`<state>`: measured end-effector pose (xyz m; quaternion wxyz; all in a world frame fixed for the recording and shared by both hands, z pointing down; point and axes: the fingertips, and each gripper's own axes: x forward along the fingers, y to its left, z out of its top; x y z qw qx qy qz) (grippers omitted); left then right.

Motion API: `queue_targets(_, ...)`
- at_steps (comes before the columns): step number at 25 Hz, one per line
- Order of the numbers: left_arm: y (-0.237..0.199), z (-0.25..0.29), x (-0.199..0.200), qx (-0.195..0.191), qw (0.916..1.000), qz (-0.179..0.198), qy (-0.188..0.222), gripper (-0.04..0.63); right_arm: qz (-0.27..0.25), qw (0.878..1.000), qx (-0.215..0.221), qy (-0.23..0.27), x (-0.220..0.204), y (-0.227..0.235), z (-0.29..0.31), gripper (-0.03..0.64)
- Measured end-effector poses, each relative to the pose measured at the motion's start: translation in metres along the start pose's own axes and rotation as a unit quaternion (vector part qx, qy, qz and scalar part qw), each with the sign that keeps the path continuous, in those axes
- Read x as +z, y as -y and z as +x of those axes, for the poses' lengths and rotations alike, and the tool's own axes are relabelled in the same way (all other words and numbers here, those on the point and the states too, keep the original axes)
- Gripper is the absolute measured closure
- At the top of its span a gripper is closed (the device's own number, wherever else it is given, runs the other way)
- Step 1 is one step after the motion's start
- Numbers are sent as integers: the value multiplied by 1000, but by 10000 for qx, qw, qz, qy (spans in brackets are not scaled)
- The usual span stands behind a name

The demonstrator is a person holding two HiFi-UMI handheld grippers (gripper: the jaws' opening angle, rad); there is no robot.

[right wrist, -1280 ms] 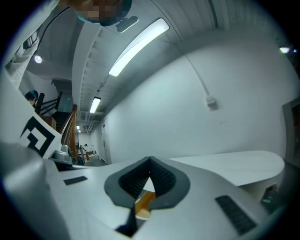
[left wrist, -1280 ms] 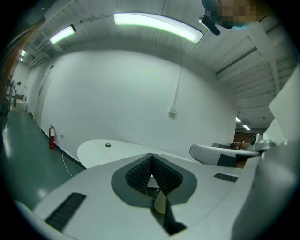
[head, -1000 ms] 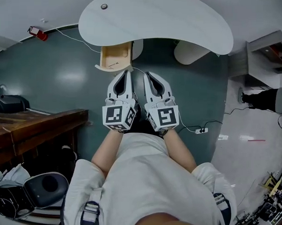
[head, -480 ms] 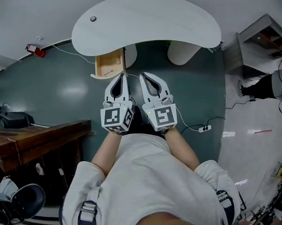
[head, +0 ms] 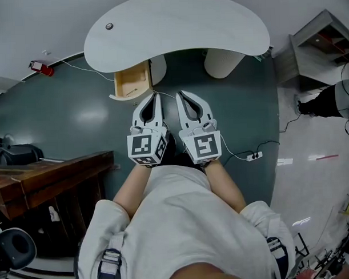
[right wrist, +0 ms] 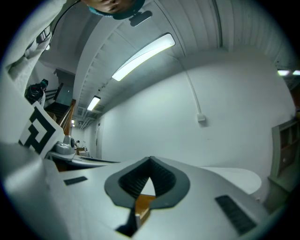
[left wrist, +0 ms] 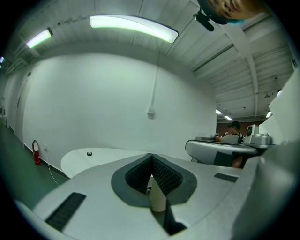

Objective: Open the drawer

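Note:
A light wooden drawer (head: 132, 81) stands pulled out from under the white kidney-shaped table (head: 176, 27), its inside showing. My left gripper (head: 156, 95) and right gripper (head: 180, 93) are held side by side in front of the body, just short of the drawer's front and touching nothing. Both are shut and empty. In the left gripper view the left gripper (left wrist: 152, 157) has its ribbed pads meeting at the tip, with the table top (left wrist: 84, 161) beyond. In the right gripper view the right gripper (right wrist: 150, 160) is shut too, and the drawer's wood (right wrist: 143, 204) shows through the gap below its tips.
A small dark round object (head: 109, 26) lies on the table. White pedestal legs (head: 222, 62) stand under it. A dark wooden bench (head: 47, 175) is at the left, a red fire extinguisher (head: 37, 67) by the wall, a power strip (head: 254, 157) on the green floor, and shelving (head: 319, 39) at the right.
Both grippers have drifted together across the view, still side by side and shut. The table and open drawer have shifted left in the head view. The drawer stays pulled out.

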<state>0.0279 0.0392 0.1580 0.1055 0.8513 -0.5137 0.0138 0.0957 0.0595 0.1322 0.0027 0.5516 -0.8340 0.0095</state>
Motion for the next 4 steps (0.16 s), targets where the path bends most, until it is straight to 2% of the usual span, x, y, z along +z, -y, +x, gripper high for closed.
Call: queue_targets(4,2,2,-2,-78,10000,20,-51,591,63,10000,-51,-58,-3,2,3,603)
